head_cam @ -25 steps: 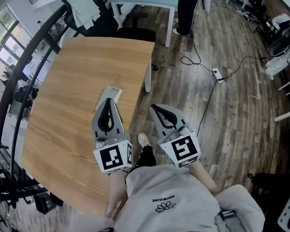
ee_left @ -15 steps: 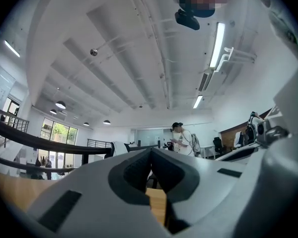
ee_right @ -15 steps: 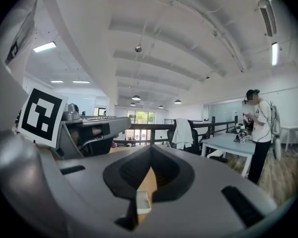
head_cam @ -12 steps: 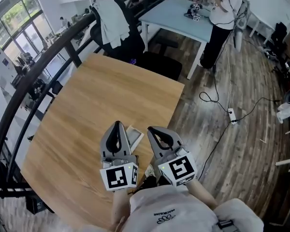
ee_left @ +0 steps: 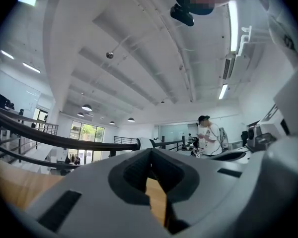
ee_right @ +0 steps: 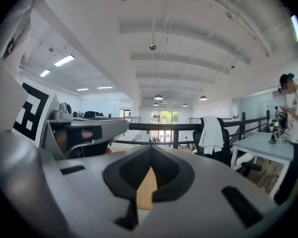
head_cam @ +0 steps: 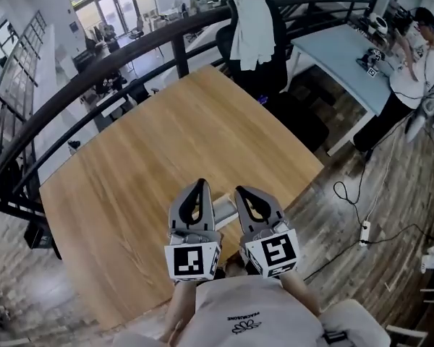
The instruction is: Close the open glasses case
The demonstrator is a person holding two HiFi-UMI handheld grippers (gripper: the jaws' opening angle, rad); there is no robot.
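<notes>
The glasses case is a small pale grey-white thing near the near right edge of the wooden table. Only a strip of it shows between my two grippers, so I cannot tell how its lid stands. My left gripper hangs just left of it, jaws shut with nothing between them. My right gripper hangs just right of it, also shut and empty. Both point level across the table. The case does not show in the left gripper view, where the left gripper is shut, nor in the right gripper view, where the right gripper is shut.
A black railing curves round the table's far side. A dark chair with a white garment stands at the far edge. Right of it, a person stands at a light-blue table. Cables and a power strip lie on the floor.
Both grippers have swung left over the table and drawn closer together, so the case now lies between them. The head view has turned with them. Both stayed shut.
</notes>
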